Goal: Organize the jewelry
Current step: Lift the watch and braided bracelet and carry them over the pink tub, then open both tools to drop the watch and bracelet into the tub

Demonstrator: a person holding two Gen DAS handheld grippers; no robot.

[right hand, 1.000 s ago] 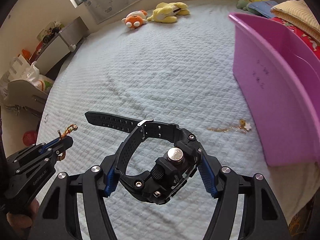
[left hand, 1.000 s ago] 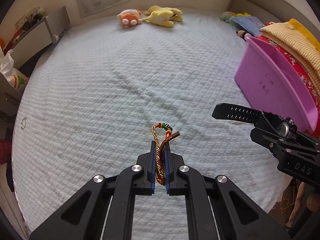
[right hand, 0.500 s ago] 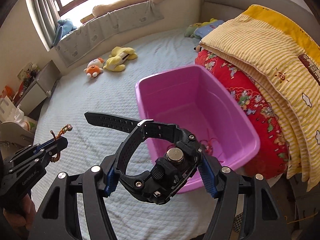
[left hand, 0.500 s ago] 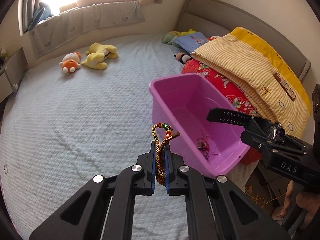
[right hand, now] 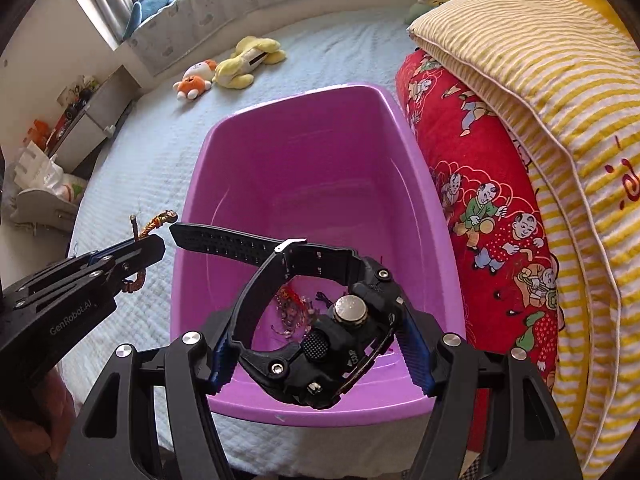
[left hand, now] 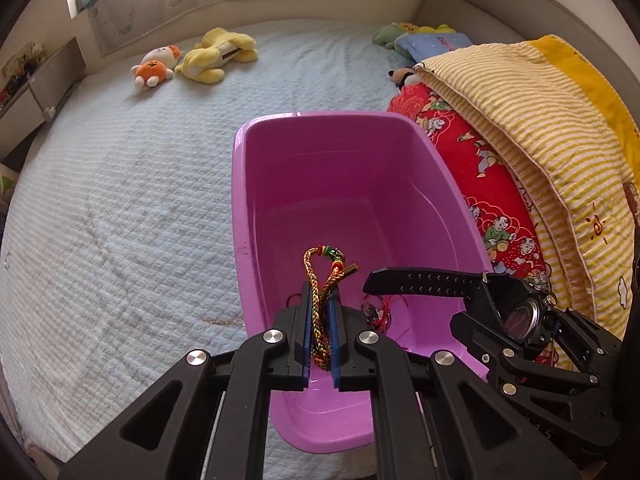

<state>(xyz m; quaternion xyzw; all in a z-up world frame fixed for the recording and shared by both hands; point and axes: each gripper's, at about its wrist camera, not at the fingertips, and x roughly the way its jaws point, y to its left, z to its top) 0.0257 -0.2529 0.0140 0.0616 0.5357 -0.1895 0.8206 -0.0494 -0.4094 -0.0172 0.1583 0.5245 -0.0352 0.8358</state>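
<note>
My left gripper (left hand: 321, 312) is shut on a braided red, gold and green bracelet (left hand: 324, 280), whose loop sticks up past the pads. It hangs over the near left part of a purple plastic bin (left hand: 340, 152). My right gripper (right hand: 318, 354) is shut on a black wristwatch (right hand: 320, 320), gripped across its case, with the strap (right hand: 224, 240) jutting left over the purple bin (right hand: 304, 120). Some small red and dark jewelry (right hand: 294, 308) lies on the bin's floor. In the right wrist view the left gripper (right hand: 154, 246) sits at the bin's left rim.
The bin stands on a pale blue quilted bed (left hand: 120, 184). Folded red (left hand: 480, 168) and yellow striped quilts (left hand: 540, 112) are piled right beside it. Plush toys (left hand: 216, 56) lie at the far side. A thin gold chain (left hand: 224, 321) lies on the bed left of the bin.
Both grippers have swung from over the open bed to above the purple bin, each keeping its hold. The bin's inside and the jewelry on its floor have come into view.
</note>
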